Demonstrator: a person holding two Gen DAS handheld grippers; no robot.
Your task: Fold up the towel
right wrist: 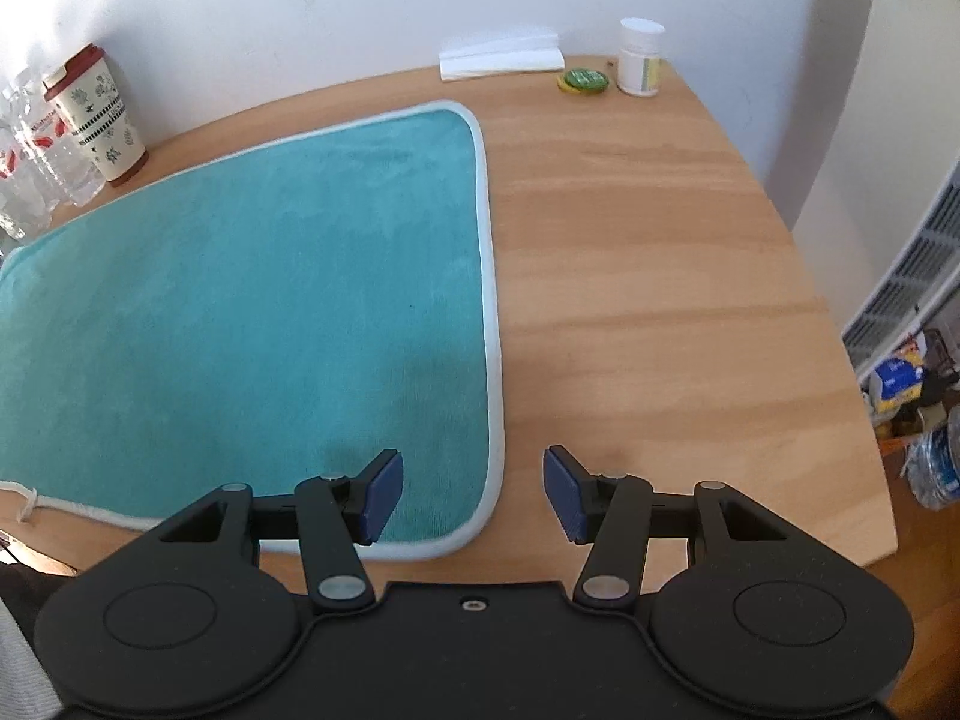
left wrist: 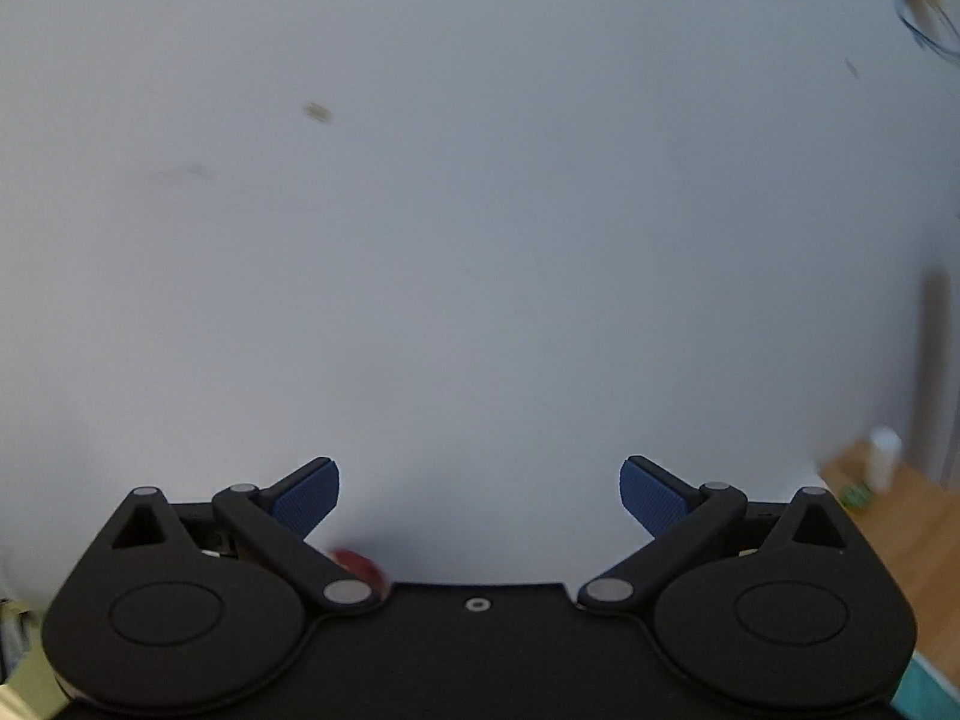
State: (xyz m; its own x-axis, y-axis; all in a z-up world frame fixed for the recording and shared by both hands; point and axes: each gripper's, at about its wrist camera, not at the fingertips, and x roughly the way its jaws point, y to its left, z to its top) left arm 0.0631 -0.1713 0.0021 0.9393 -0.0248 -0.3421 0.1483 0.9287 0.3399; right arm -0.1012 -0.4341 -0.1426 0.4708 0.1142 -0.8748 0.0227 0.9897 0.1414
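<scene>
1. The right gripper (right wrist: pixel 473 495) is sitting nearest the right wrist camera, at 6 o'clock in that view; its jaws are standing spread, holding nothing, the blue pads (right wrist: pixel 384 495) well apart.
2. The towel (right wrist: pixel 252 300), teal with a pale border, is lying flat and unfolded on the wooden table (right wrist: pixel 660 276), filling the 9 to 11 o'clock area of the right wrist view. Its near right corner is lying just ahead of the right gripper, between the two fingers; whether the left pad is touching the cloth cannot be told.
3. A loose white thread (right wrist: pixel 27 504) is trailing from the towel's near edge at 8 o'clock.
4. A lidded patterned cup (right wrist: pixel 96 114) and clear plastic bottles (right wrist: pixel 36 162) are standing at 10 o'clock, just beyond the towel's far left edge.
5. Folded white paper (right wrist: pixel 501 57), a green round lid (right wrist: pixel 585 79) and a white pill bottle (right wrist: pixel 640 57) are sitting at 12 to 1 o'clock by the wall, well apart from the towel.
6. The left gripper (left wrist: pixel 480 495) is pointing at a plain white wall (left wrist: pixel 480 210); its jaws are standing wide apart, holding nothing.
7. In the left wrist view, a strip of table is showing at 4 o'clock; the picture is blurred, and a small red object (left wrist: pixel 360 567) behind the left finger cannot be identified.
</scene>
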